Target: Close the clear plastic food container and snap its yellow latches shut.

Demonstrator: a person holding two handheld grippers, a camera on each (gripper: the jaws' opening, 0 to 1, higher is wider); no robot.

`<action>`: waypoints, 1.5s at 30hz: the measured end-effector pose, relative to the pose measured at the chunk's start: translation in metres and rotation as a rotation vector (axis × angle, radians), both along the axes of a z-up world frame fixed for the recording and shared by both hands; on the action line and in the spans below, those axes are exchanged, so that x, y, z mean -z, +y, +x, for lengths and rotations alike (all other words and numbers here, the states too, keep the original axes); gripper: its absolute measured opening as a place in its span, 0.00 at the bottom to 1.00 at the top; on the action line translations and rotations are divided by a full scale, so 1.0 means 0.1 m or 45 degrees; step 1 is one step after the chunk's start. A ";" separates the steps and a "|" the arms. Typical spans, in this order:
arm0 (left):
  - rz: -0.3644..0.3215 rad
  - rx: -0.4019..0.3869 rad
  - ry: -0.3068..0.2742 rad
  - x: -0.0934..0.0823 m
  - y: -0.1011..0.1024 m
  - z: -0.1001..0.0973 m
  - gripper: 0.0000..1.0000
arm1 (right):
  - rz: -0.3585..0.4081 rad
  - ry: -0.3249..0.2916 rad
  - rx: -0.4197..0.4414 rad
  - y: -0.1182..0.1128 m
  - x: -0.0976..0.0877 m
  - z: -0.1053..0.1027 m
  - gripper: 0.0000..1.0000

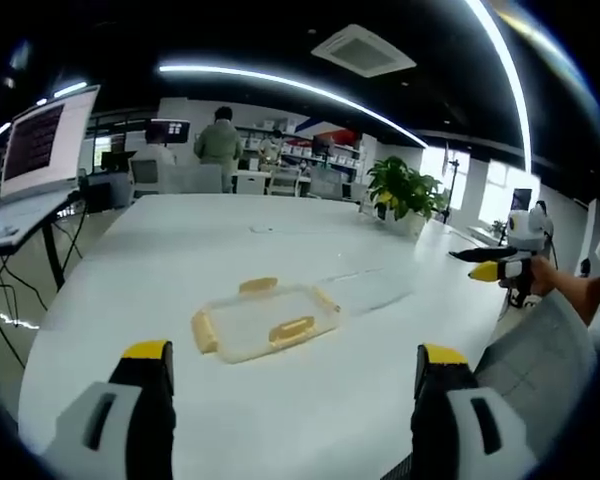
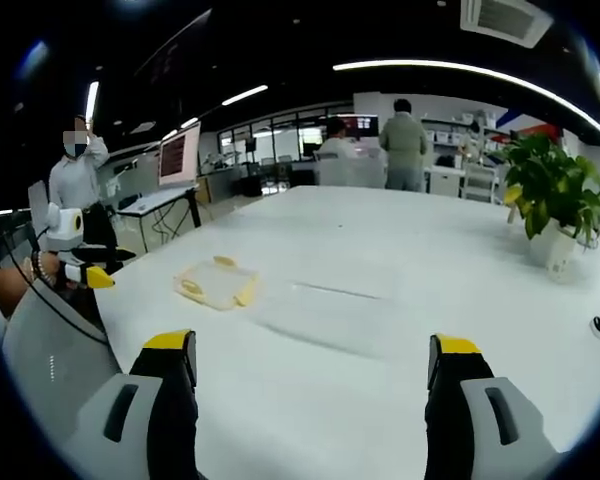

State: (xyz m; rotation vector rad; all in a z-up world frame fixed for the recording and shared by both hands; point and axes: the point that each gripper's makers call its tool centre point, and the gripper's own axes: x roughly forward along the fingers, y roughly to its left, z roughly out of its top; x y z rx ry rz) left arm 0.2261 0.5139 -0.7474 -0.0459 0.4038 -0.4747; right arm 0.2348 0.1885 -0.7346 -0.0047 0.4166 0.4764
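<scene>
Container with yellow latches lies flat on the white bench, dead ahead at 12 o'clock of the left tool, well apart from both tools. Left tool and right tool both stand with jaws apart, holding nothing. Lid looks seated, though I cannot tell for sure; latching appears not yet begun.

A potted plant stands at the far right edge of the white desk. A laptop sits on a stand beyond the left edge; people stand behind.
</scene>
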 end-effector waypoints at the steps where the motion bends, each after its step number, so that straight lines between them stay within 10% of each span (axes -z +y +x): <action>1: 0.000 -0.002 -0.004 -0.01 0.00 0.00 0.99 | 0.006 0.004 0.001 0.00 0.00 0.00 0.94; 45: 0.042 0.033 0.052 0.09 -0.03 -0.03 0.98 | -0.022 0.063 -0.039 0.07 0.09 -0.04 0.86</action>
